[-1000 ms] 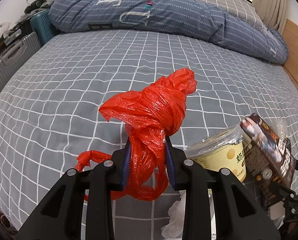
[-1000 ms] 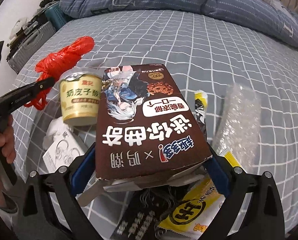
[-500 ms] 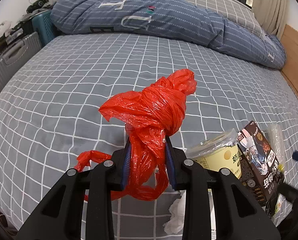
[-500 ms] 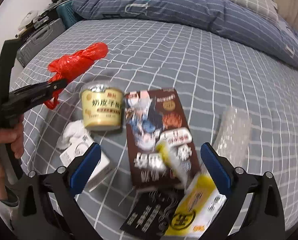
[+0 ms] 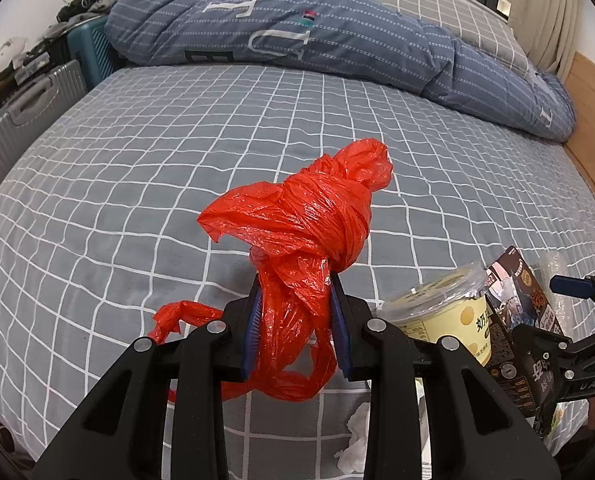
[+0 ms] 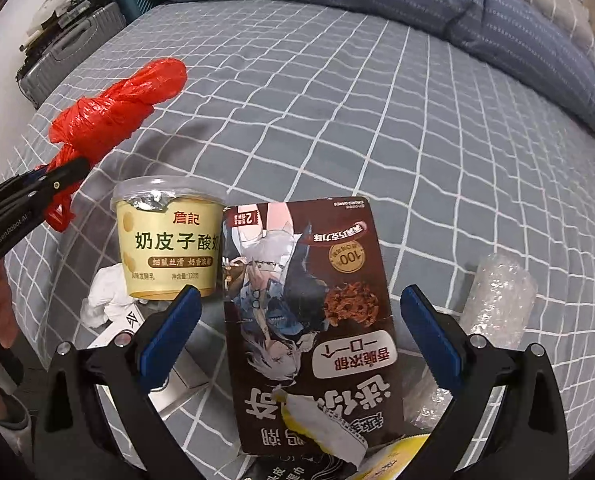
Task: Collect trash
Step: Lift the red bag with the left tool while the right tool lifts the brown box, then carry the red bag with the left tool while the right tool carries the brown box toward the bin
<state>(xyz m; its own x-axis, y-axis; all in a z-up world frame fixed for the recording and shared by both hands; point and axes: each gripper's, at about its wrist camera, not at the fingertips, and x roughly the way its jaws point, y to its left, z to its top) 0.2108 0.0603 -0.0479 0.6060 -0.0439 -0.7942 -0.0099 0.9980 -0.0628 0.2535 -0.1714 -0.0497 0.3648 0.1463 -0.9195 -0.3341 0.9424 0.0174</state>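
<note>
A moment earlier our right hand-held gripper (image 6: 297,336) had been clamped on the brown snack box (image 6: 309,320); now its jaws stood wide apart and empty above the box, which lay flat on the bed (image 6: 337,100) just beside the yogurt cup (image 6: 169,240), so we judged it still uncollected. Our left hand-held gripper (image 5: 295,320) stayed clamped on the knotted red plastic bag (image 5: 305,224), held above the bed beside the cup.

One red bag (image 5: 305,224), one yogurt cup (image 6: 169,240), perhaps two boxes (image 6: 309,320).
</note>
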